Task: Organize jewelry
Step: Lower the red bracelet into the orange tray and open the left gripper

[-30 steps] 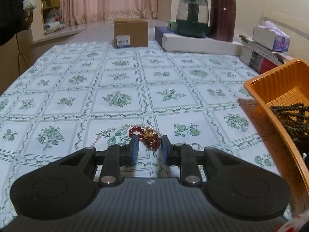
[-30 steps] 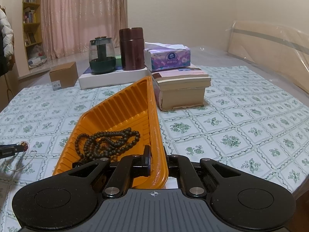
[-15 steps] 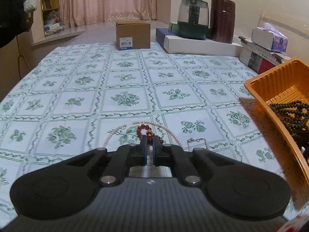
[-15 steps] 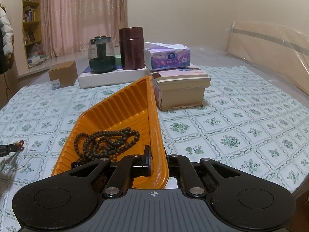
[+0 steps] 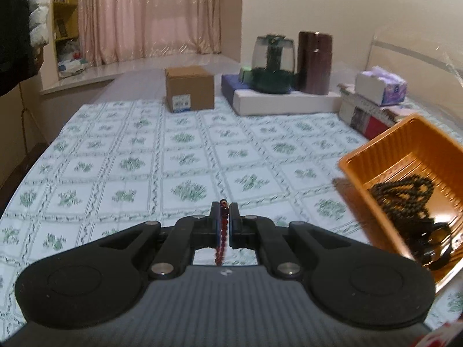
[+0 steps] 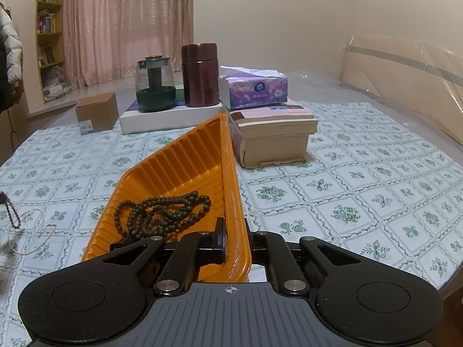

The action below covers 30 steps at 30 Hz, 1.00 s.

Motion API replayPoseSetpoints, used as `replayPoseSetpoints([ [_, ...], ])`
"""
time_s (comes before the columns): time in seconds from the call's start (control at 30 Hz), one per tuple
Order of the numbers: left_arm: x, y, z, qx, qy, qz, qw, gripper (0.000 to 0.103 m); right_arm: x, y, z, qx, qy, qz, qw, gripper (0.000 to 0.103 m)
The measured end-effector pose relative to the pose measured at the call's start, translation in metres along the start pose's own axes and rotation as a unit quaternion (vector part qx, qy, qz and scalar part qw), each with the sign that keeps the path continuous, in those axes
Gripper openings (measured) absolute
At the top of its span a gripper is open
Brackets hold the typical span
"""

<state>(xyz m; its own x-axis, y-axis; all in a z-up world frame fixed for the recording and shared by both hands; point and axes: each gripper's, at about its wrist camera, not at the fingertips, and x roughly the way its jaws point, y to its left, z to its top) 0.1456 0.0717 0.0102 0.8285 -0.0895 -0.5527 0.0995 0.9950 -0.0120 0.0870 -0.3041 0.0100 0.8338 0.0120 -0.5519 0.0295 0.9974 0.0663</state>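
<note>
With your left gripper (image 5: 223, 217) clenched on the red bracelet (image 5: 221, 238) dangling over the cloth, carry it right, clear the tray (image 6: 185, 156) rim your right gripper (image 6: 235, 241) pinches, and release beside the dark beads (image 6: 162, 212)

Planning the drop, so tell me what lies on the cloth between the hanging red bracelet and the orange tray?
In the right wrist view, a pearl necklace lies on the tablecloth between the red bracelet and the orange tray.

The left gripper (image 5: 223, 222) pinches a dangling string of dark red beads (image 5: 222, 238) above the green-patterned tablecloth (image 5: 185, 170). An orange ribbed plastic tray (image 5: 385, 156) holding dark brown beads (image 5: 402, 195) sits at the table's right edge.
</note>
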Motion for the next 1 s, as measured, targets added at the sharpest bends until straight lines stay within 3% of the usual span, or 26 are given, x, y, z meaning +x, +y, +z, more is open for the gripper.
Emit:
replayPoseSetpoints([
  [0.23, -0.017, -0.021, 0.018, 0.010, -0.012, -0.038, 0.9992, 0.004, -0.001, 0.001, 0.001, 0.001, -0.001, 0.001, 1.000, 0.008],
  [0.47, -0.028, -0.067, 0.027, 0.025, -0.017, -0.100, 0.9945, 0.004, -0.003, 0.002, 0.001, 0.003, -0.002, 0.004, 1.000, 0.008],
  [0.77, -0.031, -0.145, 0.023, 0.059, -0.010, -0.194, 0.9792, 0.004, -0.003, 0.001, 0.001, 0.005, -0.002, 0.005, 1.000, 0.008],
  [1.0, -0.030, -0.185, 0.014, 0.089, 0.002, -0.236, 0.9676, 0.004, -0.002, 0.000, 0.000, 0.008, -0.002, 0.006, 1.000, 0.008],
])
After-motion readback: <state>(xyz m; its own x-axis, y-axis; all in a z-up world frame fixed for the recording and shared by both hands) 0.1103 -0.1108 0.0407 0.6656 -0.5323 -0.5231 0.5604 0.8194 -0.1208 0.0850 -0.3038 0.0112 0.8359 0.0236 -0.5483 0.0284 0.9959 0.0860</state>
